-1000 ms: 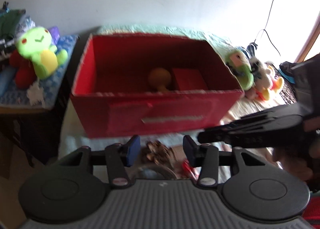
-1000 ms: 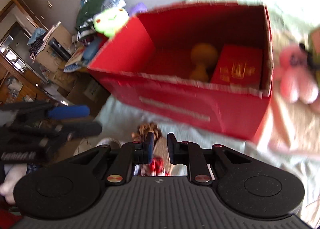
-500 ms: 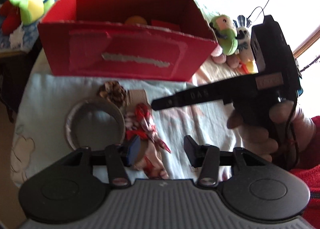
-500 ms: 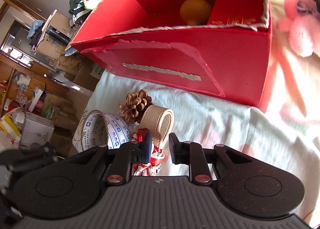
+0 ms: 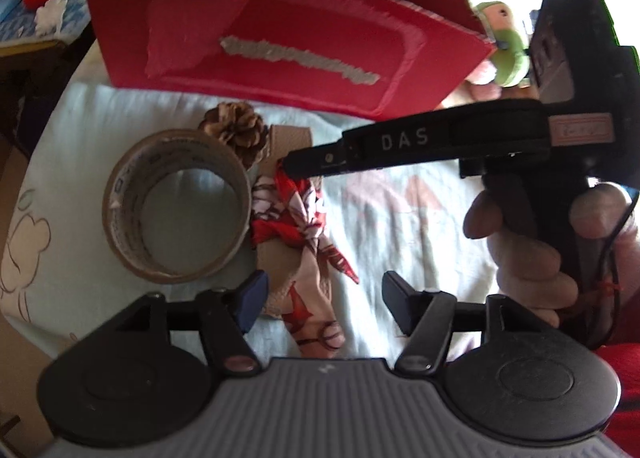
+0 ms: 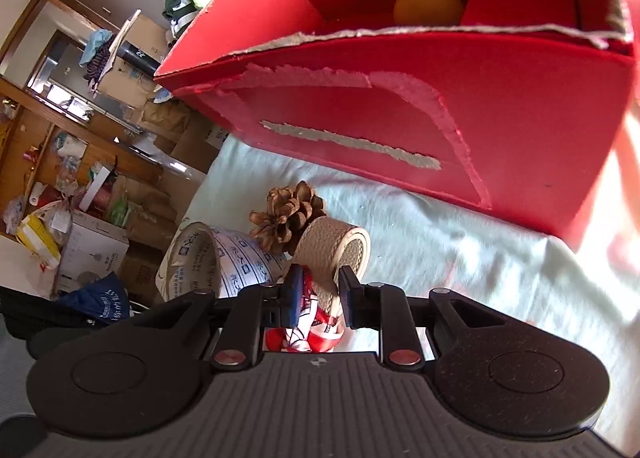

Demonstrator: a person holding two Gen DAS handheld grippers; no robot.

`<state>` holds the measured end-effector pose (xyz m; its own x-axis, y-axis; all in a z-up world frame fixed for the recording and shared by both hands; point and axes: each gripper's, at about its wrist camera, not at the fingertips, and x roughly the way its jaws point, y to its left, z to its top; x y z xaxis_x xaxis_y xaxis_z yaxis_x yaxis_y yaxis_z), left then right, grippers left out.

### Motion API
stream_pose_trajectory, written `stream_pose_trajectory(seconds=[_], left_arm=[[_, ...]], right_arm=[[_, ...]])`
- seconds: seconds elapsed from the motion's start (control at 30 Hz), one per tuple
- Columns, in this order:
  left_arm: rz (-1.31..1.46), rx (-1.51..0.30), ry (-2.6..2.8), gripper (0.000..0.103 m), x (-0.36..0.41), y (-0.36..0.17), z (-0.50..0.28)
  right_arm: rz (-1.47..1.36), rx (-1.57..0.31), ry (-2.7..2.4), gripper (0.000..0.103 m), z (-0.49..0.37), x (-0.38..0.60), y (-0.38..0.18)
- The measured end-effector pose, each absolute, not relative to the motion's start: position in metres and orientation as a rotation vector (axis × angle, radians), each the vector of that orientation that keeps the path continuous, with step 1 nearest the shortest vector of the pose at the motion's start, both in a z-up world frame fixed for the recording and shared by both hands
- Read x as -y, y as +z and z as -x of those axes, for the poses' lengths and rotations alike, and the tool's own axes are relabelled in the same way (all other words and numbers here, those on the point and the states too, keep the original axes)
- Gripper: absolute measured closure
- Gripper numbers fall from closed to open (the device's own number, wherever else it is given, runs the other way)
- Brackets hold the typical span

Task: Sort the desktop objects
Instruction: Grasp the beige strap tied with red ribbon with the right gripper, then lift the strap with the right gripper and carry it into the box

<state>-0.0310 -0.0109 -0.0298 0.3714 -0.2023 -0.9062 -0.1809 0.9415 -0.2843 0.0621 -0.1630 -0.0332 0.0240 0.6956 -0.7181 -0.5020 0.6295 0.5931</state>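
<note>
Right claw (image 6: 319,296): narrowly parted, astride red-and-white patterned fabric bow (image 5: 294,226); seat deeper before closing.
Left claw (image 5: 320,308): just widened, empty; hold clear.

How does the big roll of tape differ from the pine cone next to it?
The roll of tape is a smooth, hollow ring; the pine cone is a solid, spiky lump of open scales. The roll of tape is clearly the larger of the two, and it carries printed writing, while the pine cone is plain brown. Both rest on the pale cloth in front of the red box, close together.
</note>
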Motion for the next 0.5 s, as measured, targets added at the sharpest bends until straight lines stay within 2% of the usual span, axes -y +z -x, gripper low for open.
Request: stream_pose_trajectory(seconds=[0.13, 0.37, 0.5], left_arm=[[0.348, -1.195, 0.007, 0.033, 0.014, -0.033, 0.027], [0.303, -1.174, -0.079, 0.044, 0.029, -0.028, 0.017], [0.247, -1.167, -0.103, 0.045, 0.038, -0.026, 0.008]], right_arm=[[-0.215, -1.238, 0.963, 0.086, -0.065, 0.164, -0.038], [-0.265, -1.257, 0.955, 0.089, -0.067, 0.194, -0.036], [-0.321, -1.239, 0.869, 0.090, -0.072, 0.224, -0.034]])
